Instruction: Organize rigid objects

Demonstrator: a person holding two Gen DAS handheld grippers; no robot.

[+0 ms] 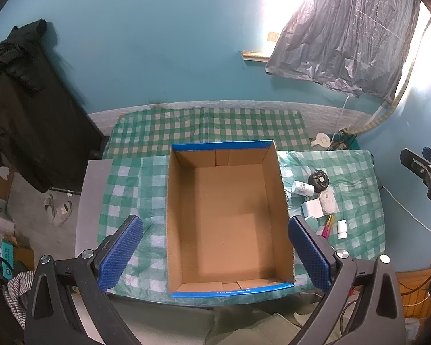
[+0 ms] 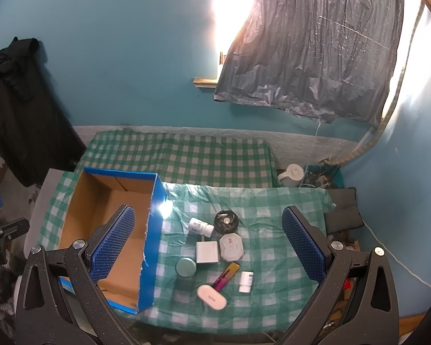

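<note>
An open cardboard box (image 1: 227, 215) with blue outer walls stands empty on the green checked tablecloth; it also shows in the right wrist view (image 2: 112, 230). Right of it lie several small items: a white bottle (image 2: 200, 227), a black round tin (image 2: 226, 221), a white square block (image 2: 207, 252), an octagonal white case (image 2: 231, 247), a teal jar (image 2: 186, 267), a pink and gold stick (image 2: 225, 276), a small white vial (image 2: 245, 281) and a white oval case (image 2: 211, 296). My left gripper (image 1: 215, 256) is open above the box. My right gripper (image 2: 207, 253) is open above the items.
The table (image 1: 92, 189) has a grey bare strip at its left edge. A blue wall rises behind, with a grey plastic sheet (image 2: 310, 43) over a bright window. Dark clothing (image 1: 23, 100) hangs at the left. A white kettle (image 2: 293, 174) sits behind the table's right corner.
</note>
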